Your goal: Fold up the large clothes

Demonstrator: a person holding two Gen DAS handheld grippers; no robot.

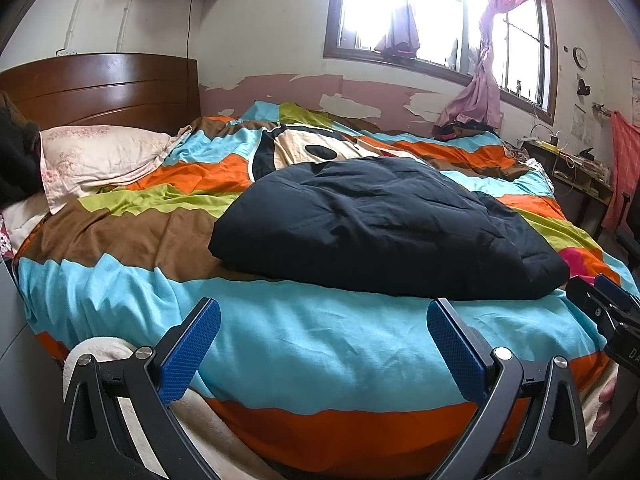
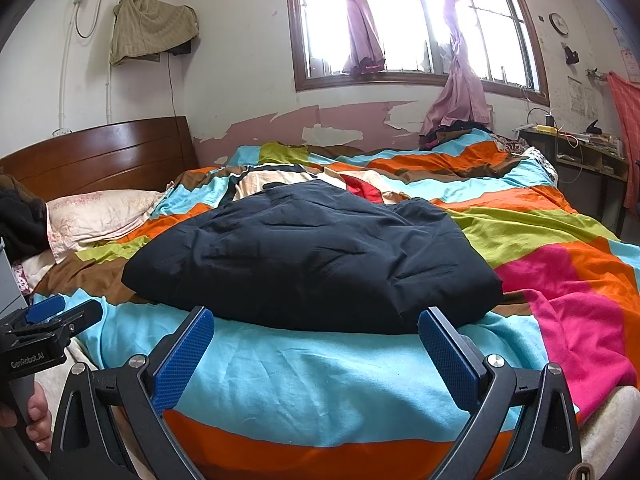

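A dark navy padded garment (image 1: 384, 224) lies folded into a thick bundle on the bed, resting on the striped duvet (image 1: 280, 340) near the front edge, its surface creased and quilted. The duvet runs in bands of turquoise, brown, lime green, orange and pink, with a cream and black cartoon print (image 1: 316, 148) just behind the garment. A floral cream pillow (image 1: 96, 156) sits at the head of the bed against a curved dark wooden headboard (image 1: 100, 88). A pale fleecy blanket (image 1: 100, 352) shows under the duvet at the near corner.

The left tool (image 1: 323, 344) hovers low in front of the bed edge, its blue-padded fingers spread wide with nothing between them. The right tool (image 2: 316, 352) hangs likewise just short of the garment's near edge, spread wide and empty. Each tool shows at the edge of the other's view, side by side.

Behind the bed the wall (image 2: 248, 80) is white above and pink below, with the paint peeling in patches. A wood-framed window (image 2: 416, 20) glares bright, hung with tied pink curtains (image 2: 460, 92). A beige cloth (image 2: 152, 28) hangs high on the wall, a round clock (image 2: 559, 23) sits right of the window, and a cluttered worktop (image 2: 580, 152) stands in the far right corner
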